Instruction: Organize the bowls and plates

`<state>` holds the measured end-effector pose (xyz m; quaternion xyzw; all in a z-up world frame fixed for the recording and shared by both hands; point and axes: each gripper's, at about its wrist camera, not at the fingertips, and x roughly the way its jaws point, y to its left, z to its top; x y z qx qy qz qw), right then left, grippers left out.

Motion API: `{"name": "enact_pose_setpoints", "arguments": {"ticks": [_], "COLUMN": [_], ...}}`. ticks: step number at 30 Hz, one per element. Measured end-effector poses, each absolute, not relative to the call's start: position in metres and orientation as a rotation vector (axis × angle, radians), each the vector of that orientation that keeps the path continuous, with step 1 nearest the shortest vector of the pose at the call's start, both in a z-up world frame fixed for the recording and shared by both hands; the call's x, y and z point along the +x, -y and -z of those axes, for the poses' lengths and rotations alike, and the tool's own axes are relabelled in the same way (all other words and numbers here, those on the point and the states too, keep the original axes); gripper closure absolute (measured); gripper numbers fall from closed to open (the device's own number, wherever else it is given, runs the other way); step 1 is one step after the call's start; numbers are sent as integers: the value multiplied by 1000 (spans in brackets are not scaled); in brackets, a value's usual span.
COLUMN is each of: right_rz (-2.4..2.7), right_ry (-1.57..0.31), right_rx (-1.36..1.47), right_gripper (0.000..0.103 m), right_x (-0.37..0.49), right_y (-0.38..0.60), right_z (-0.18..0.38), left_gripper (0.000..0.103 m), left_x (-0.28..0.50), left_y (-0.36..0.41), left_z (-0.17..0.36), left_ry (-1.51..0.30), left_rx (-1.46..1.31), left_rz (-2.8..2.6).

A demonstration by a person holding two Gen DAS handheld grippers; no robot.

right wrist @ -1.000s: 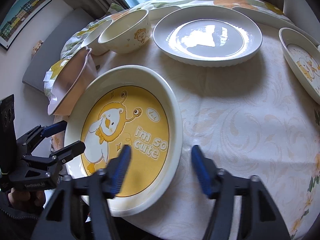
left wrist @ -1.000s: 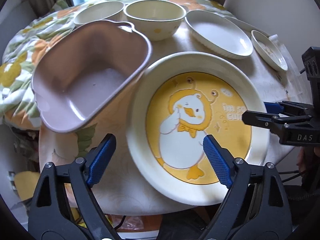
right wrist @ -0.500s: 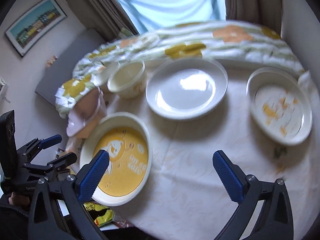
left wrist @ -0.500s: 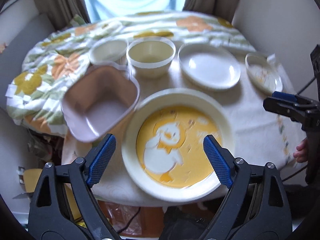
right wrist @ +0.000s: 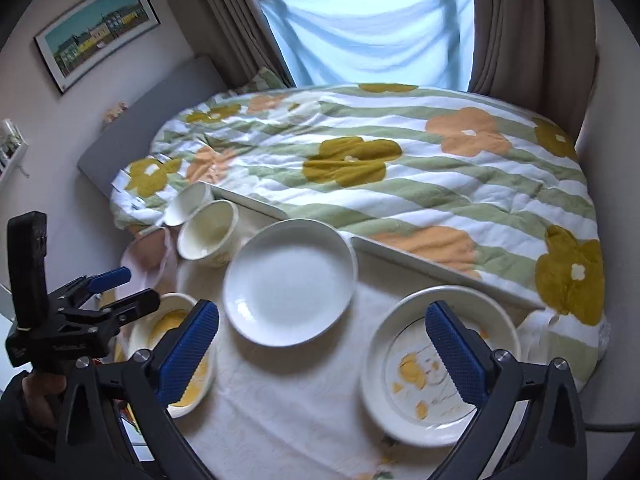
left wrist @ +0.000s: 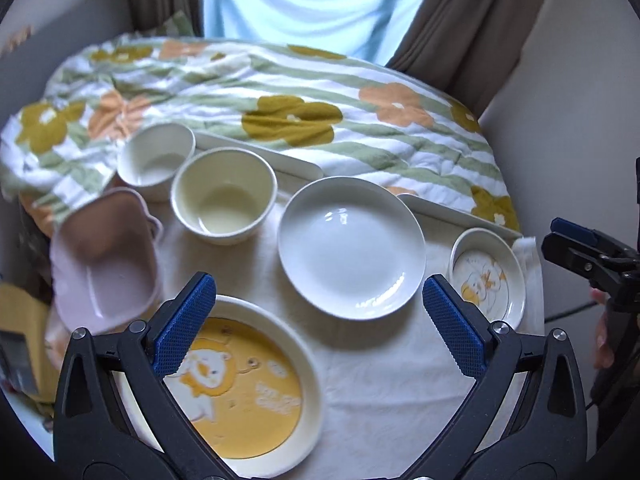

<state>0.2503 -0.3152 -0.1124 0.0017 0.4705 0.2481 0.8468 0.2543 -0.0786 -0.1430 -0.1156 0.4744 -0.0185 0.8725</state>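
Both grippers are held above the desk [left wrist: 380, 380], which is covered by a pale patterned cloth, and nothing is gripped by either. The fingers [left wrist: 184, 320] of the left gripper [left wrist: 318, 326] are spread wide, with the near rim of the white plate [left wrist: 352, 246] seen between them. The fingers [right wrist: 456, 350] of the right gripper [right wrist: 322, 350] are likewise spread wide apart over the cloth.

The large yellow duck plate [left wrist: 248, 396] lies flat at the near left edge of the desk; its printed duck is seen with the head toward the left and the lettering to the right. The white plate is set flat near the middle of the desk, round and without a marked direction. The small duck plate [right wrist: 438, 364] rests flat near the right edge, partly behind the right gripper's right finger. Behind the large duck plate, the pink dish [left wrist: 104, 260] is tilted at the left edge, its opening turned toward the centre and its long axis running from near to far. The cream bowl [left wrist: 224, 200] stands upright just beside it, and a white bowl [left wrist: 156, 160] stands upright behind that, touching or nearly touching it.

A flowered quilt [right wrist: 400, 168] on the bed lies beyond the desk.
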Motion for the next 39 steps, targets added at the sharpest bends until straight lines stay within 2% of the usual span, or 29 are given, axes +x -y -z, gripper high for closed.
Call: {"name": "enact_pose_setpoints", "arguments": {"ticks": [5, 7, 9, 10, 13, 16, 20, 21, 22, 24, 25, 26, 27, 30, 39], "right_rz": [-583, -589, -601, -610, -622, -619, -635, -640, -642, -646, -643, -644, -652, -671, -688], "right_ry": [-1093, -1129, -1168, -1186, -1241, -1290, -1314, -1315, -1317, -1318, -1315, -1312, -1312, -1322, -1316], "right_rx": [-10, 3, 22, 23, -9, -17, -37, -45, -49, -55, -63, -68, -69, -66, -80], "right_gripper": [0, 0, 7, 16, 30, 34, 46, 47, 50, 57, 63, 73, 75, 84, 84], "right_x": [295, 309, 319, 323, 336, 347, 354, 355, 356, 357, 358, 358, 359, 359, 356], "right_y": [310, 305, 299, 295, 282, 276, 272, 271, 271, 271, 270, 270, 269, 266, 266], "right_z": [150, 168, 186, 194, 221, 242, 256, 258, 260, 261, 262, 262, 262, 265, 264], "left_gripper": [2, 10, 29, 32, 33, 34, 34, 37, 41, 60, 63, 72, 79, 80, 80], "left_x": [292, 303, 311, 314, 321, 323, 325, 327, 328, 332, 333, 334, 335, 338, 341], "left_y": [81, 79, 77, 77, 75, 73, 72, 72, 71, 72, 73, 74, 74, 76, 81], "left_z": [188, 209, 228, 235, 254, 269, 279, 281, 282, 284, 284, 283, 283, 283, 279], "left_ry": [-1091, -1135, -1186, -1203, -1238, -1263, -1269, -1270, -1270, -1270, -1269, -1265, -1262, -1256, -1250], "left_rx": [-275, -299, -318, -325, -324, -324, -322, -325, -326, -324, -317, -311, -313, -307, -261], "left_rz": [11, 18, 22, 22, 3, -30, -34, -31, -32, -35, -37, -34, -26, -31, -42]}}
